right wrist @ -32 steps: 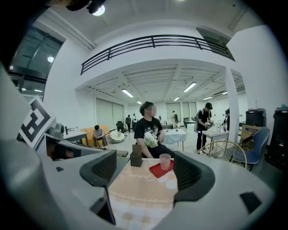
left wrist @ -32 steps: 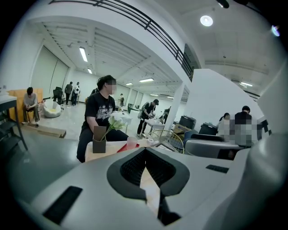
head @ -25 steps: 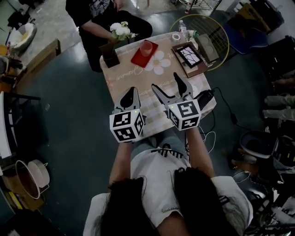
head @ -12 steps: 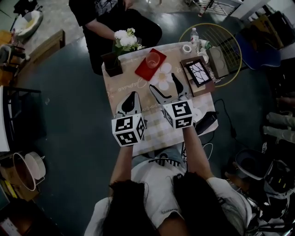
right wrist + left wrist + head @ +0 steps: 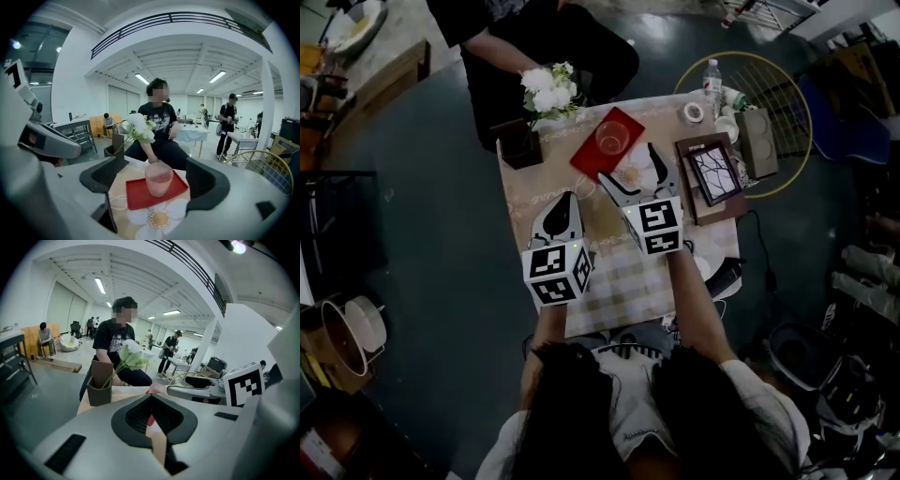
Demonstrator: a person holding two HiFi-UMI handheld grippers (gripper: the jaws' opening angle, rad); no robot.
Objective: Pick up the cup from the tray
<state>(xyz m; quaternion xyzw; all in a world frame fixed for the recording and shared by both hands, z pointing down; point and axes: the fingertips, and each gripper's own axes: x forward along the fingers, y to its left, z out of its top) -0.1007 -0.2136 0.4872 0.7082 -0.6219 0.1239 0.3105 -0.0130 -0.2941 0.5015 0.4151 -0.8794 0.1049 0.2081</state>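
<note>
Now the right gripper (image 5: 627, 167), jaws opening, has neared the cup (image 5: 612, 137).

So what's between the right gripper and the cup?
Only the printed flower and the near edge of the tray, seen in the right gripper view; the right gripper is opening its jaws, nothing between them.
</note>
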